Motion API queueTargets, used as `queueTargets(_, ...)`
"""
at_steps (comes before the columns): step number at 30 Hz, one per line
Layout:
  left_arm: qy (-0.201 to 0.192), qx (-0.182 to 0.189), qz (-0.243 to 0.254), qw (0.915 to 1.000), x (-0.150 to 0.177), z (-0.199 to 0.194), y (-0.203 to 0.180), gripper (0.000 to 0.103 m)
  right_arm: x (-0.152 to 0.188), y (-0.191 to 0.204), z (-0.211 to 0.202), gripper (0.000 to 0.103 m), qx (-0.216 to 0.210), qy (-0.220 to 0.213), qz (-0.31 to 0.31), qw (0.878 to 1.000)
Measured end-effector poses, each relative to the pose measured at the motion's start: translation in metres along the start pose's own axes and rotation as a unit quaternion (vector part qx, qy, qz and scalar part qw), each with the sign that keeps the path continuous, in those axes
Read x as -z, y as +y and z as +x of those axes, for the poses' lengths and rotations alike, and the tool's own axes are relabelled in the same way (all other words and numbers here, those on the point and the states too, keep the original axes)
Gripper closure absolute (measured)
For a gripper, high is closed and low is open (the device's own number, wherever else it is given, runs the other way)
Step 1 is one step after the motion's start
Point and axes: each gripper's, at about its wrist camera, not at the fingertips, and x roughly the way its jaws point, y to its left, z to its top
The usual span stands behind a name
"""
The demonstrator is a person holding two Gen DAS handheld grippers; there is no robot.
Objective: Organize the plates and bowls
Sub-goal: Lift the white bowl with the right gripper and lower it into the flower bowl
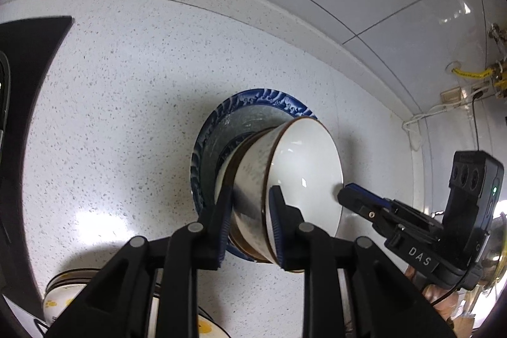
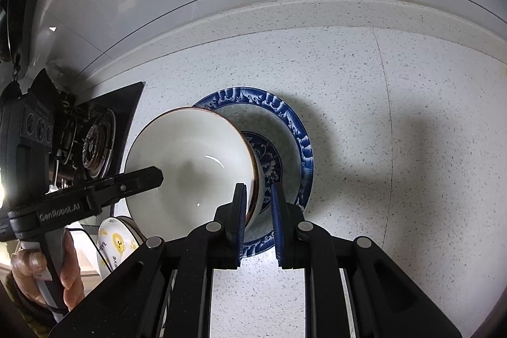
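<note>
Partly hidden: plate (image 2: 298,129) beneath bowl (image 2: 190,160).

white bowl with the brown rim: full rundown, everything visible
The white bowl looks like glazed ceramic: glossy plain white inside, a thin brown rim, and a speckled grey-white outer wall with a brown band near the foot. It is empty and tilted, over the blue-patterned plate on the speckled counter. Both tongs straddle its rim on opposite sides, one finger inside and one outside: the left tongs and the right tongs. Whether its foot touches the plate is hidden.
</note>
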Motion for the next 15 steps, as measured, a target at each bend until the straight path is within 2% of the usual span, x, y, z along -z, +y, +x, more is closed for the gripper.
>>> queueTargets(5, -0.019, 0.053, -0.034, 0.9978, 0.005, 0.003, 0.015, 0.081, 0.006, 0.004, -0.005, 0.089, -0.007, -0.007, -0.015, 1.000)
queueTargets(7, -0.025, 0.062, -0.043, 0.9969, 0.007, 0.004, 0.016, 0.081, 0.007, 0.005, -0.008, 0.088, -0.002, -0.010, -0.020, 1.000)
queueTargets(15, -0.034, 0.011, 0.000, 0.9994, 0.009, 0.002, -0.004, 0.080, 0.018, 0.008, -0.022, 0.088, -0.008, -0.025, -0.009, 1.000)
